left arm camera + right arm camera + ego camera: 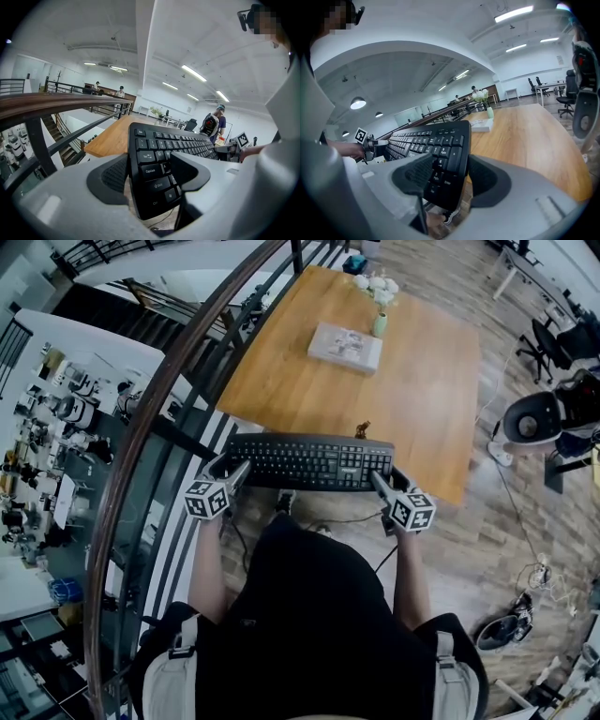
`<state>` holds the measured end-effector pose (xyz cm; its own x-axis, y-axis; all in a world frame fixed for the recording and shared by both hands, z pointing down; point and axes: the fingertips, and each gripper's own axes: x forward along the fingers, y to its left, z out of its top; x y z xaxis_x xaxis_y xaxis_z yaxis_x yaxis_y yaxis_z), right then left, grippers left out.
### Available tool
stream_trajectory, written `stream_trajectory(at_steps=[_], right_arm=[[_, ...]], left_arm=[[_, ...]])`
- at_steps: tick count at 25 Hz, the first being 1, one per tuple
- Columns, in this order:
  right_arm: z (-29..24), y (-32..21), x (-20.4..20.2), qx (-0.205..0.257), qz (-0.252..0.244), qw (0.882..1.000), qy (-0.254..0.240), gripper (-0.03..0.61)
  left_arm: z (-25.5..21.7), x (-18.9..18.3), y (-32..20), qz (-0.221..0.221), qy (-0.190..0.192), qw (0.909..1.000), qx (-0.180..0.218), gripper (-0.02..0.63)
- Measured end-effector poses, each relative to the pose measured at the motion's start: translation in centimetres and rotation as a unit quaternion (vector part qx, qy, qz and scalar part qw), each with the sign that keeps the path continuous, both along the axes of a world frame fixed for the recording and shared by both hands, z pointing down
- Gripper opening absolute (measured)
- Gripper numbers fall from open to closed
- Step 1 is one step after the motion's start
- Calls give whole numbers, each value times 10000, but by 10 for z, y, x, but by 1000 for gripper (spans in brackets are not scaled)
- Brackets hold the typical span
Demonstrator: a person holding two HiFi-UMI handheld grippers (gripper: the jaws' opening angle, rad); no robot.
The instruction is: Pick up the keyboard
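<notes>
The keyboard [309, 462] is a long, flat, matte black plastic slab with rows of low square keys lettered in white and a number block at its right end. It is held level in the air at the near edge of the table [422, 399], with the person's dark shirt at 6 o'clock of it. In the gripper views, floor shows under each end.

The left hand-held gripper [152, 168] is pinching the keyboard's left end at 9 o'clock. One rounded, dark, ribbed pad lies on the keys and the other under the base. The right hand-held gripper [451, 177] is pinching the right end at 3 o'clock in the same way. Both have smooth pale grey shells.

The table is a broad rectangle of warm, satin wood with a straight grain. At 12 o'clock from the keyboard, a flat pale box [345, 346] lies on it. Past that stands a slim, pale green vase [380, 324] of white flowers. From 9 to 11 o'clock curves a glossy brown wooden handrail [138, 432] on dark metal bars.
</notes>
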<state>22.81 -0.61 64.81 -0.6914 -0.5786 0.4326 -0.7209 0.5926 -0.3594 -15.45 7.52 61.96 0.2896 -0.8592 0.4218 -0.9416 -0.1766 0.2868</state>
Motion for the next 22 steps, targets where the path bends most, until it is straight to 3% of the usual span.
stream_trajectory(at_steps=[22], right_arm=[[-5, -1, -5, 104, 2, 9999, 9, 245]], left_arm=[[-6, -5, -2, 14, -57, 9999, 124, 287]])
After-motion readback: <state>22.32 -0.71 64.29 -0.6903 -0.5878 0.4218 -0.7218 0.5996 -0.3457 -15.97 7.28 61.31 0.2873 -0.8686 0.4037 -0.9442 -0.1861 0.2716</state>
